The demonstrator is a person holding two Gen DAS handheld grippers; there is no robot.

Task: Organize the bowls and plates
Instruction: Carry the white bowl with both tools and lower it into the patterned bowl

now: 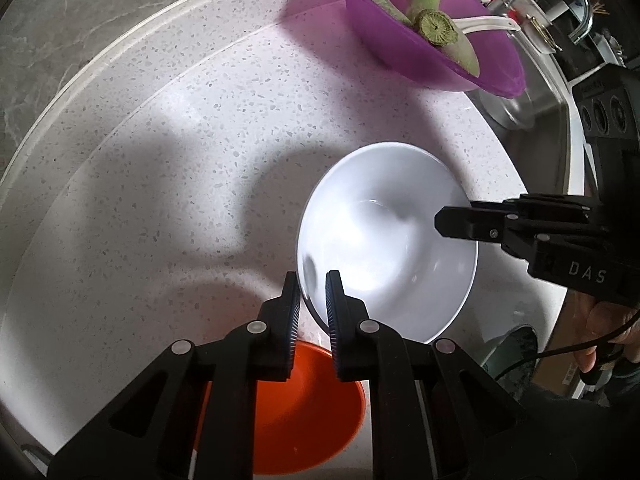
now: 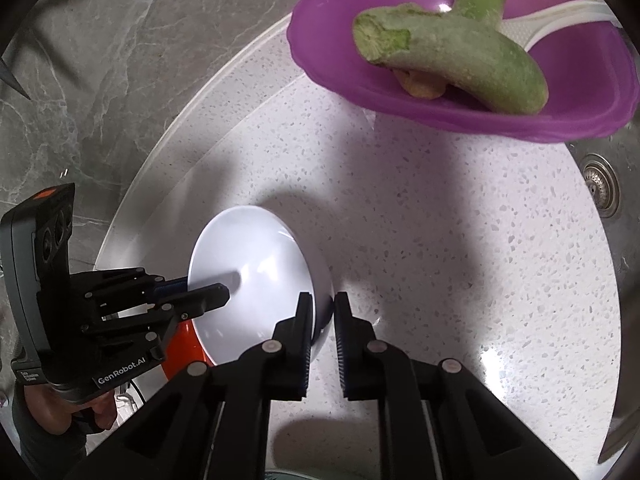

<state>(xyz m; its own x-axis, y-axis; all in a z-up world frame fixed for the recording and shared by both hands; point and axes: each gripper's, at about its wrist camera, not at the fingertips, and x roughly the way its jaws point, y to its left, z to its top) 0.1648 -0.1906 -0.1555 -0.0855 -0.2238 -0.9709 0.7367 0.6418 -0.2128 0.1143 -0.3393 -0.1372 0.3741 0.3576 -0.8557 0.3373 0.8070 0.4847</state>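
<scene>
White and glossy, the bowl [image 1: 384,240] hangs tilted above the speckled countertop [image 1: 180,152], pinched at opposite sides of its rim: the left gripper [image 1: 314,296] has its fingers closed on the near edge, and the right gripper [image 2: 323,312] clamps the far edge in the same way. Directly below the left gripper sits an orange bowl [image 1: 304,408], which looks like the likely nesting place, so the task seems to be at an early stage, with the white bowl lifted but not yet set down. A purple bowl [image 2: 460,52] holding green vegetable pieces [image 2: 452,60] and a white spoon [image 2: 560,20] rests well apart at the counter's far side near the sink [image 2: 600,188], apparently untouched. Much of the orange bowl is hidden behind the gripper bodies, and whether the white bowl touches it cannot be told. A dark patterned rim [image 1: 516,352] at the lower right of the left wrist view is too cut off to identify.
</scene>
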